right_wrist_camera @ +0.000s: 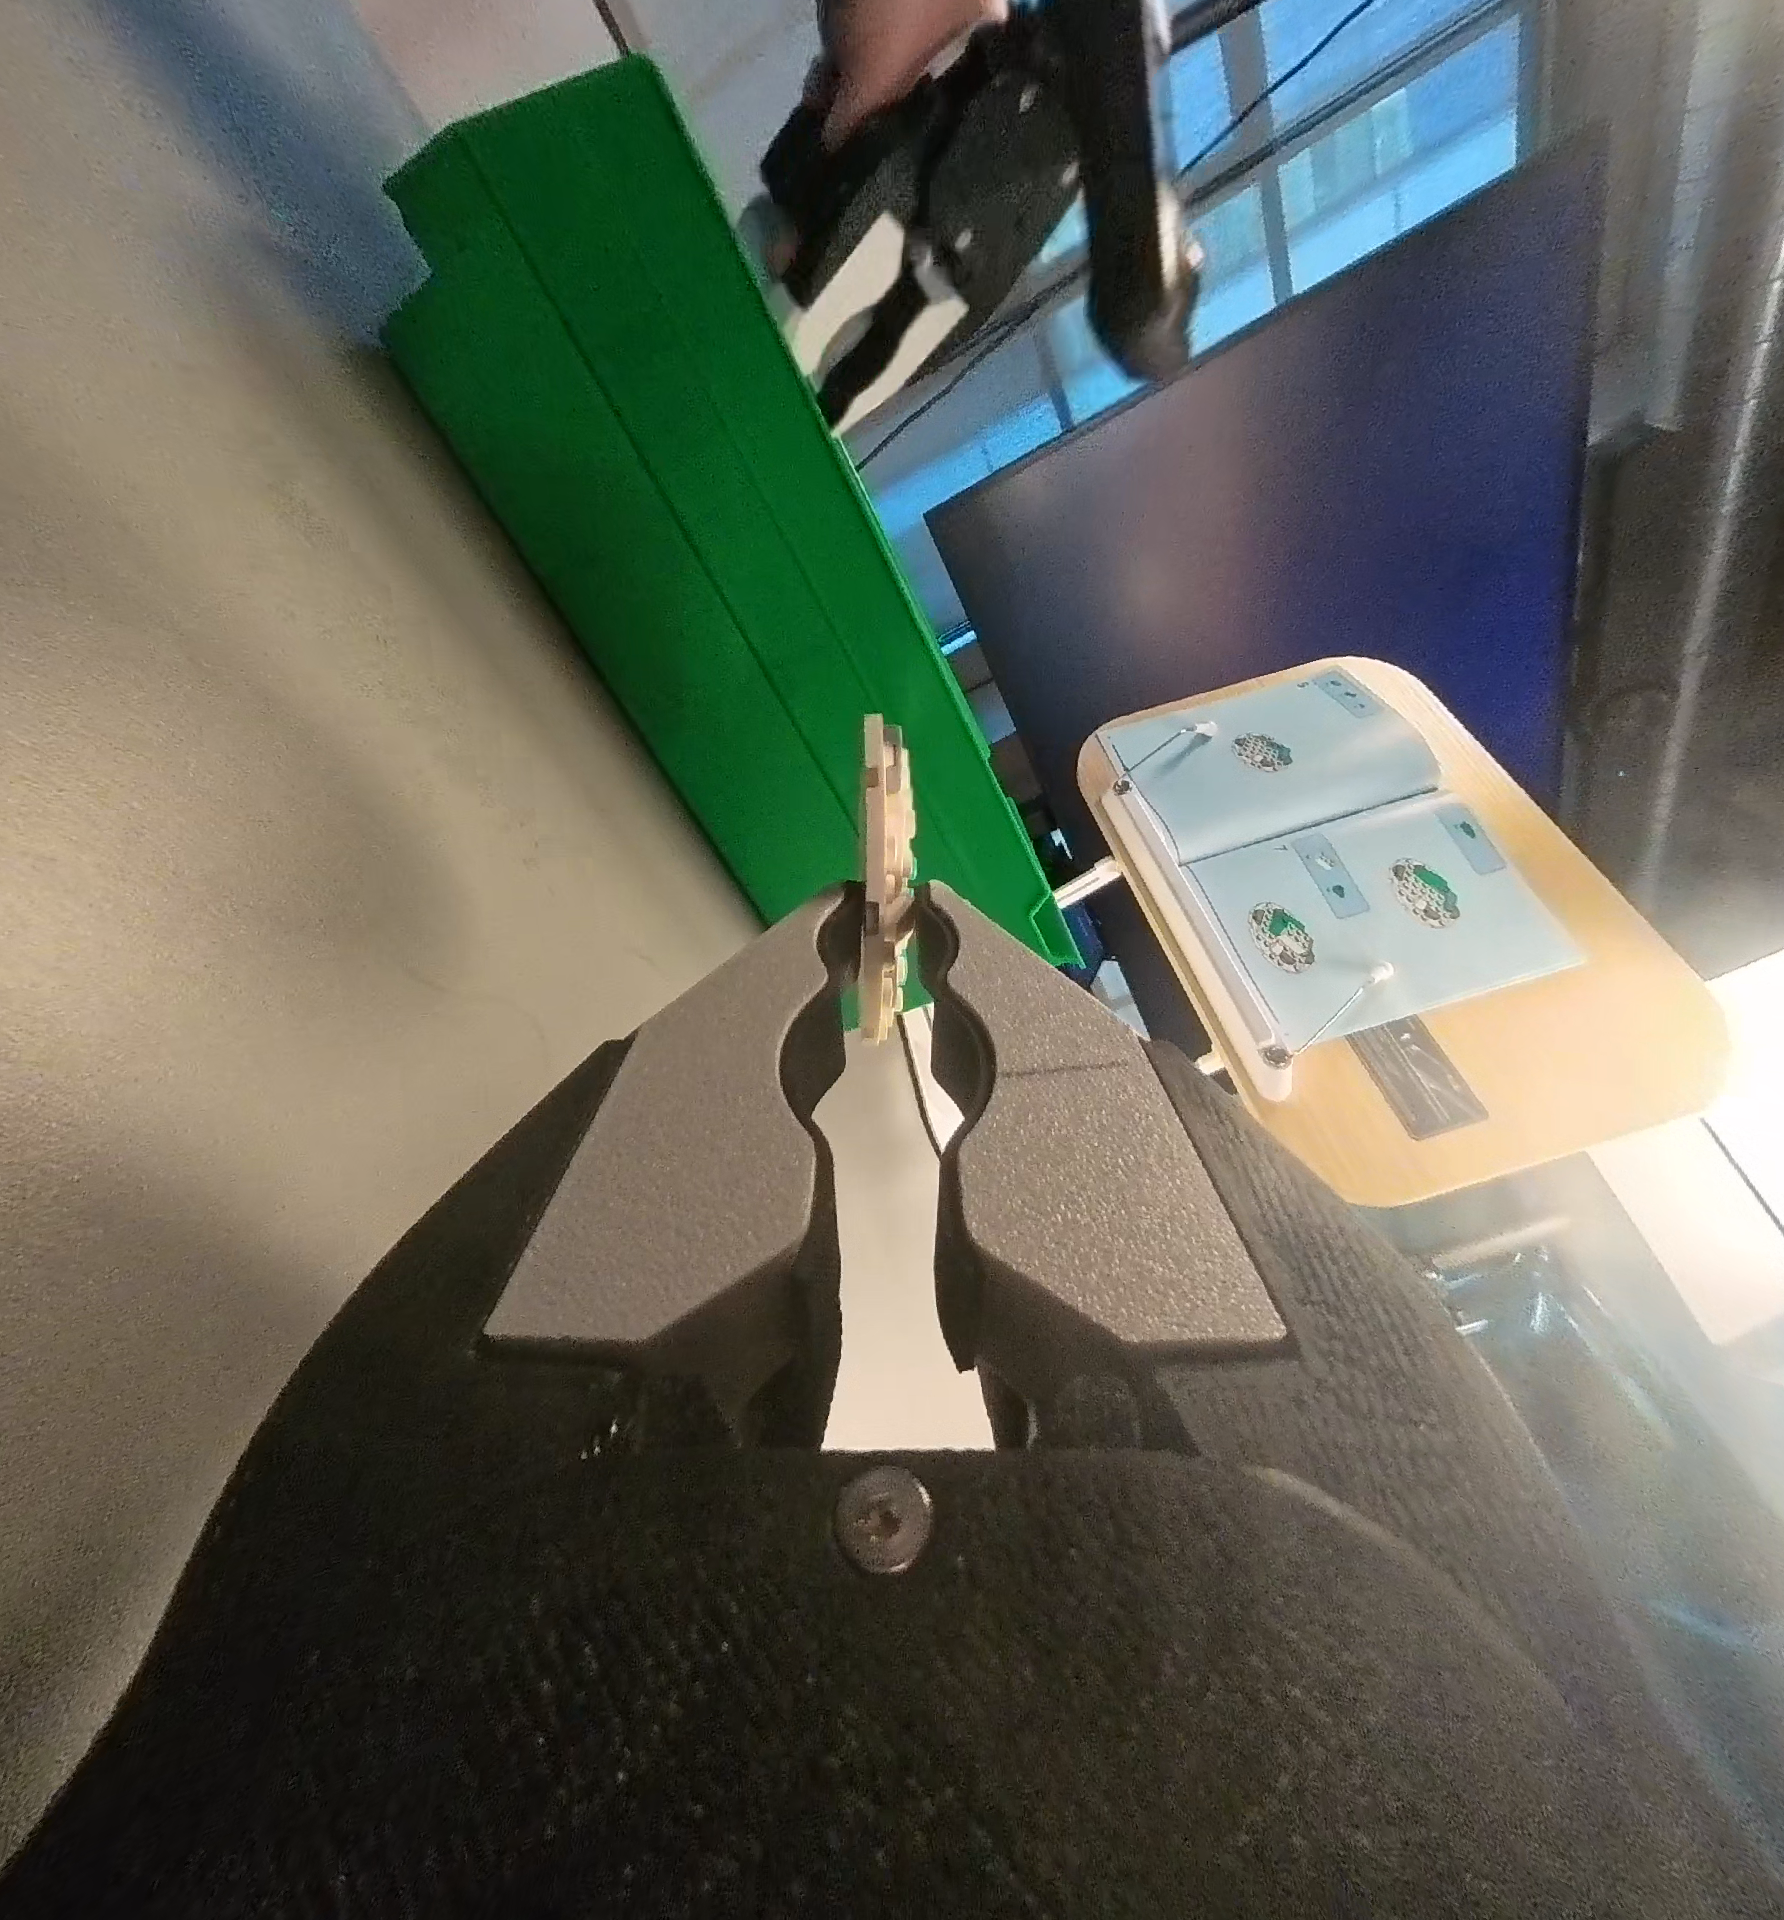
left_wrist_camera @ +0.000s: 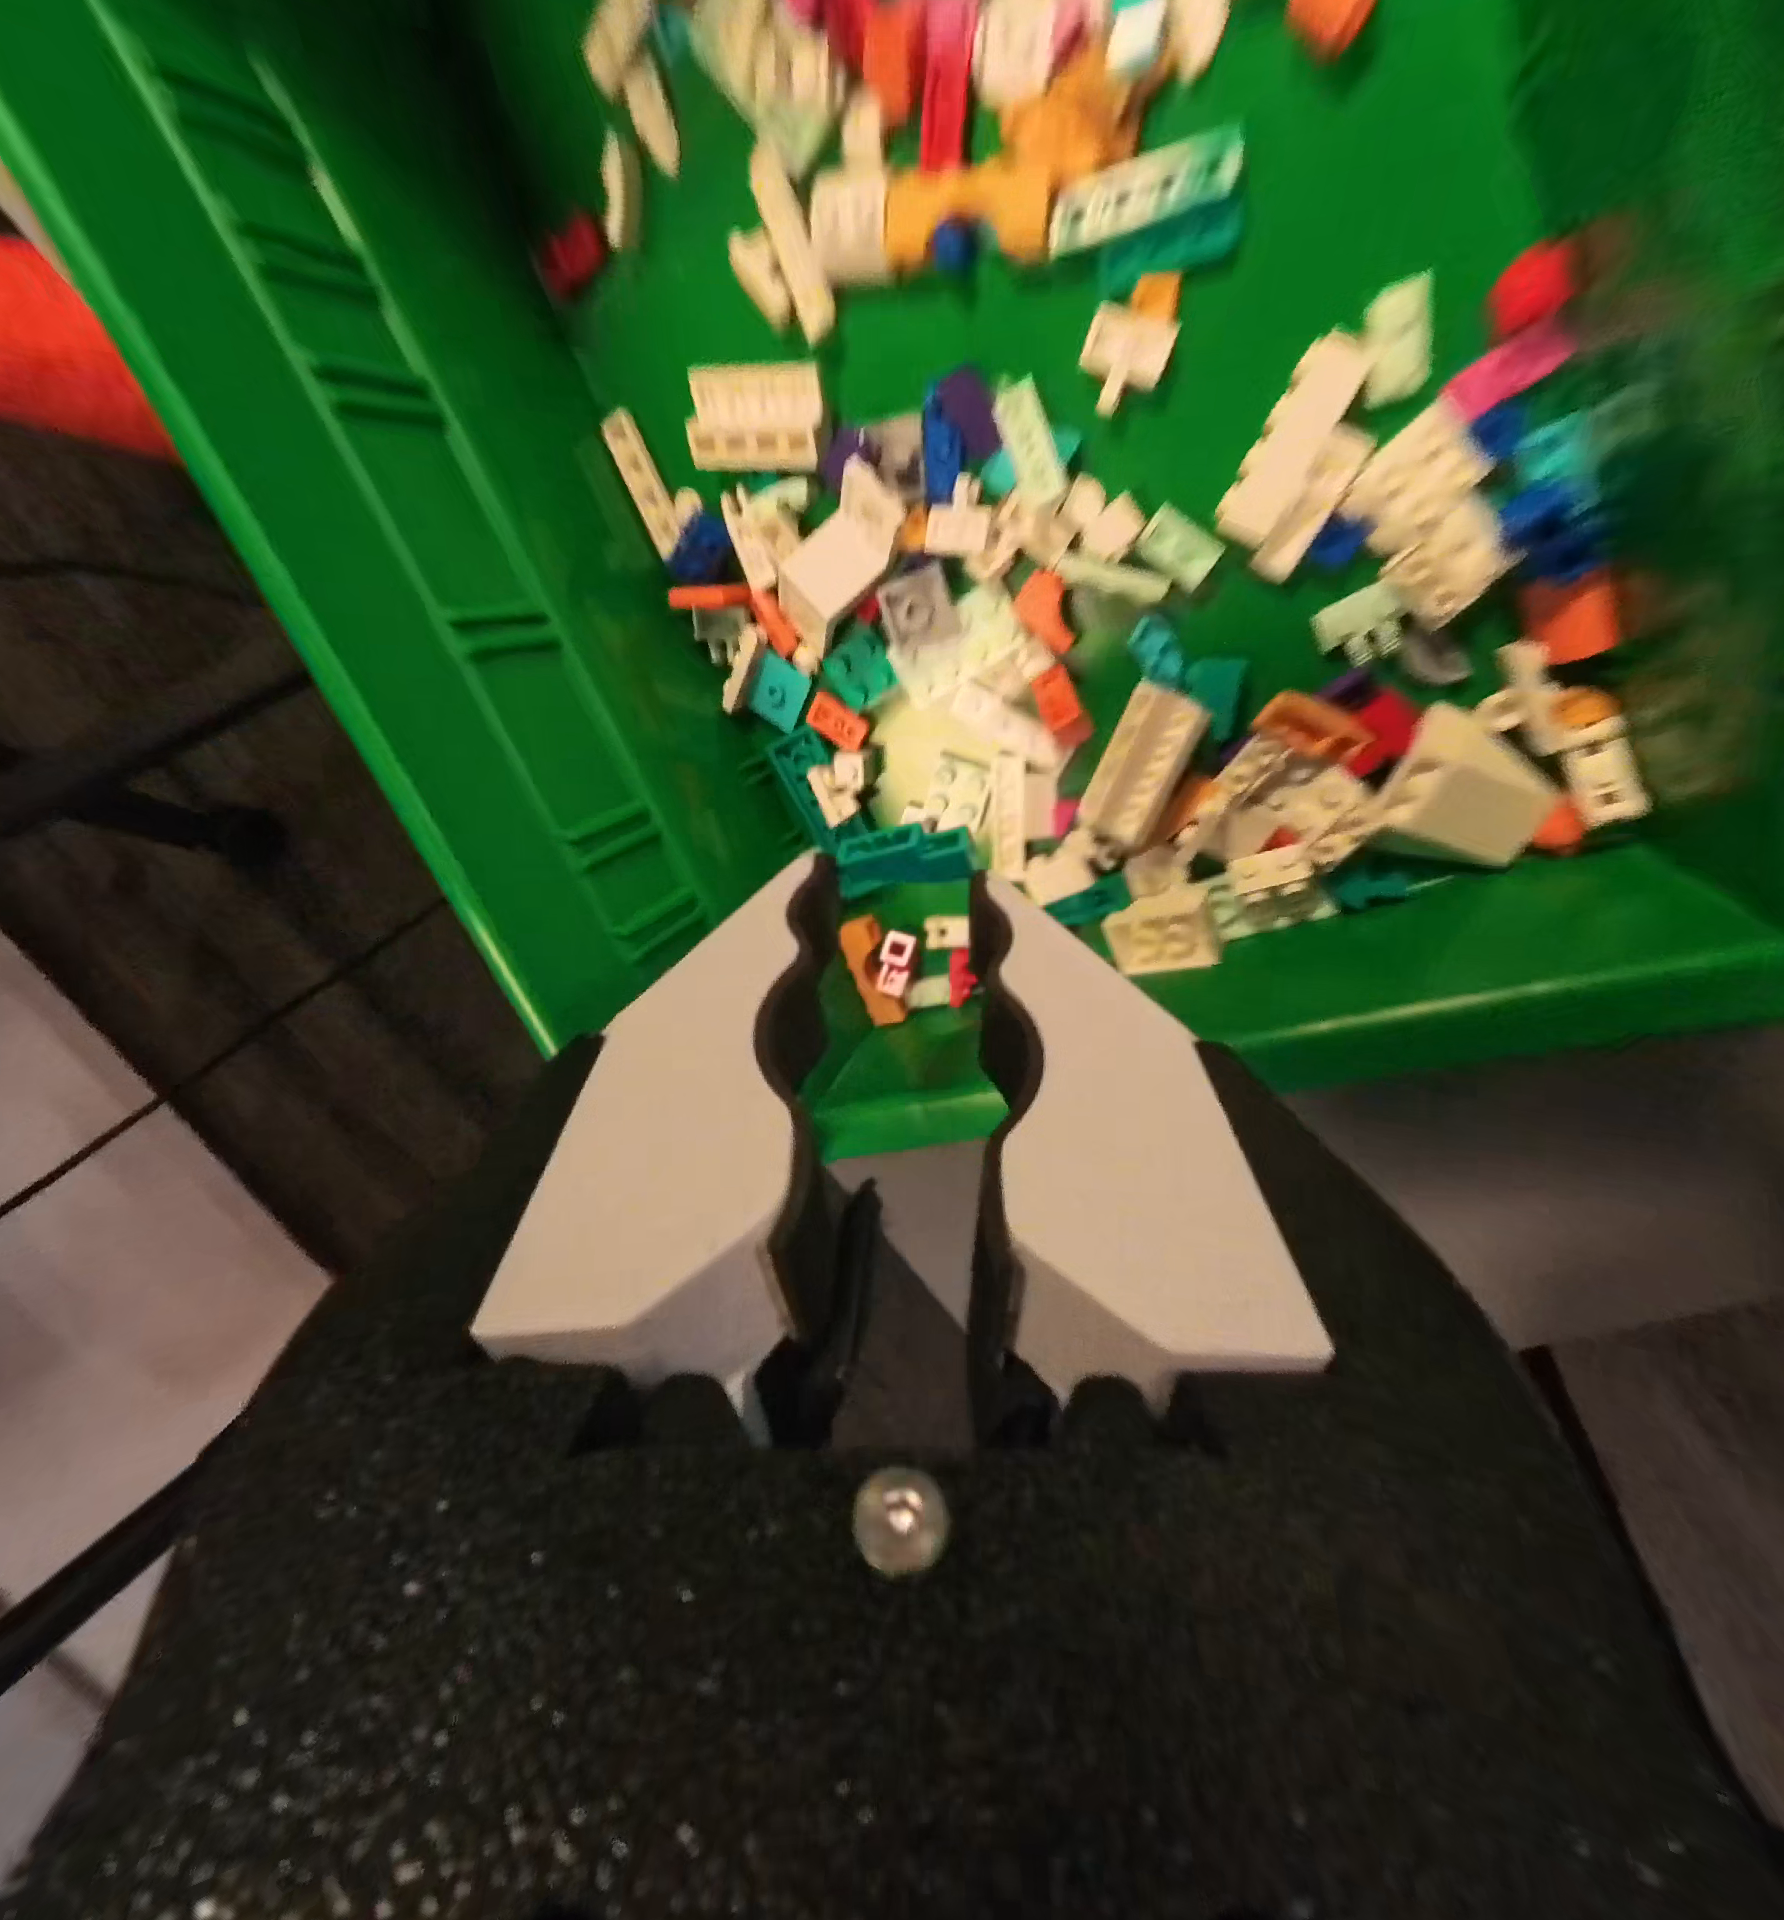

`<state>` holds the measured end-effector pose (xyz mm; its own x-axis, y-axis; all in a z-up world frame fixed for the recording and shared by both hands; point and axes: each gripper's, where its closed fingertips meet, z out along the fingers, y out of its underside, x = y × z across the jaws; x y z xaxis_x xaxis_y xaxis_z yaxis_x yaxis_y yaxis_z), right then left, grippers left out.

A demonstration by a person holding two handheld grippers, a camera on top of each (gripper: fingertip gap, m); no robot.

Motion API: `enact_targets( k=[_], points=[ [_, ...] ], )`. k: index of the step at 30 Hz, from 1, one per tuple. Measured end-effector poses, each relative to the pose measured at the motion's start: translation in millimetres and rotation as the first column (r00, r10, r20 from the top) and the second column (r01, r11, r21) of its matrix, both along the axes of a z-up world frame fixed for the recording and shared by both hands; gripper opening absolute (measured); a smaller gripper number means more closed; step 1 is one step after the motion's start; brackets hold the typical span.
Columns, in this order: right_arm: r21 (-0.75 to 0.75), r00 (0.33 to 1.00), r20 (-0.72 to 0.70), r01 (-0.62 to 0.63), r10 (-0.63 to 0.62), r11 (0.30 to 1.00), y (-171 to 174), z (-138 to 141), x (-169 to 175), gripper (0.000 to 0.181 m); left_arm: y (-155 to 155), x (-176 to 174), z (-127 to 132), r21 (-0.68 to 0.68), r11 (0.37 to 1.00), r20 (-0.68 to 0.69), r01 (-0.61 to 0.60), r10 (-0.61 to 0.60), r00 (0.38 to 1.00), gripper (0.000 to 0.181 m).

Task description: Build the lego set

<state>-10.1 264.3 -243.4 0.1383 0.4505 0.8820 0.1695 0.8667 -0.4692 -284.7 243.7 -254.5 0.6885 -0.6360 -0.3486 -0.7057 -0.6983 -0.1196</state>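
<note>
In the left wrist view my left gripper (left_wrist_camera: 900, 883) hangs over the near corner of a green bin (left_wrist_camera: 368, 436) full of loose lego pieces (left_wrist_camera: 1023, 644). A small teal piece (left_wrist_camera: 903, 857) spans the gap between its fingertips, pinched there. The view is blurred by motion. In the right wrist view my right gripper (right_wrist_camera: 886, 920) is shut on a flat tan lego assembly (right_wrist_camera: 883, 821), seen edge-on and sticking out past the tips. It is held beside the bin's outer wall (right_wrist_camera: 659, 499). The left gripper (right_wrist_camera: 971, 197) shows far off above the bin, held by a hand.
An open instruction booklet (right_wrist_camera: 1387, 862) is clipped to a wooden stand (right_wrist_camera: 1553, 1081) to the right of the bin. The grey table top (right_wrist_camera: 192, 727) spreads left of the bin. A dark screen (right_wrist_camera: 1283, 499) stands behind. Floor tiles (left_wrist_camera: 88, 1195) show beside the bin. Across from one pair of fingers to the other is roughly 30 centimetres.
</note>
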Motion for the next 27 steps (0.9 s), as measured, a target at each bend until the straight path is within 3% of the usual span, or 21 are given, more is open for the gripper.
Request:
enact_targets(
  k=[5,10,14,15,16,20,24,27],
  points=[
    [0.016,1.000,-0.008,0.002,-0.002,1.000,0,3,2,0.008,0,53,46,0.200,0.977,0.071,0.074,-0.089,0.993,0.022],
    [0.052,0.999,-0.030,0.031,-0.029,0.998,10,10,17,0.008,-13,146,67,0.327,0.919,0.142,0.218,-0.276,0.951,0.022],
    [0.036,0.996,-0.020,0.082,-0.082,0.996,34,7,34,0.008,-42,213,47,0.238,0.887,0.255,0.396,-0.450,0.856,0.022],
    [0.007,0.996,-0.030,0.086,-0.086,0.996,39,9,38,0.008,-42,224,41,0.218,0.890,0.293,0.401,-0.452,0.843,0.016],
    [-0.010,0.995,-0.042,0.087,-0.088,0.996,44,11,42,0.008,-39,232,35,0.213,0.888,0.301,0.408,-0.457,0.837,0.000],
    [0.011,0.994,-0.013,0.105,-0.105,0.994,60,5,57,0.008,-28,263,6,0.141,0.889,0.344,0.436,-0.457,0.820,0.000],
    [0.027,0.994,0.018,0.108,-0.108,0.994,69,0,68,0.008,-4,274,-24,0.072,0.913,0.339,0.401,-0.401,0.851,0.000],
    [0.009,0.992,0.009,0.123,-0.123,0.992,77,1,77,0.008,1,288,-33,0.054,0.924,0.398,0.378,-0.367,0.841,0.000]
  ],
)
